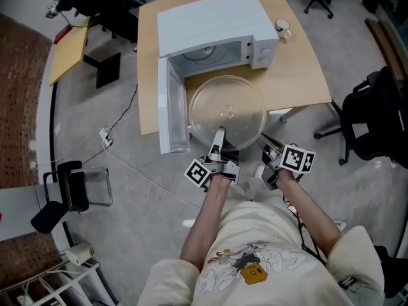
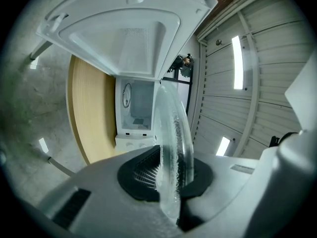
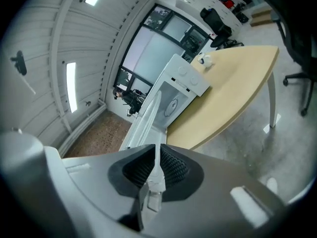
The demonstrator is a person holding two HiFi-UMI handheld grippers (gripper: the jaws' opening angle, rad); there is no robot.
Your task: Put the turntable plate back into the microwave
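The clear glass turntable plate [image 1: 227,107] hangs level in front of the white microwave [image 1: 217,24], just outside its cavity [image 1: 210,53]. The door [image 1: 172,107] is swung wide to the left. My left gripper [image 1: 218,140] is shut on the plate's near rim. In the left gripper view the plate [image 2: 173,133] stands edge-on between the pads [image 2: 143,175], with the cavity [image 2: 136,108] beyond. My right gripper [image 1: 269,153] sits at the plate's near right rim. In its own view a thin glass edge [image 3: 154,190] is pinched between nearly shut jaws [image 3: 154,170].
The microwave stands on a wooden table [image 1: 299,69] with a small cup [image 1: 282,26] beside it. A black office chair [image 1: 376,113] is on the right and another black chair [image 1: 64,190] on the left. Cables and a power strip [image 1: 105,136] lie on the floor.
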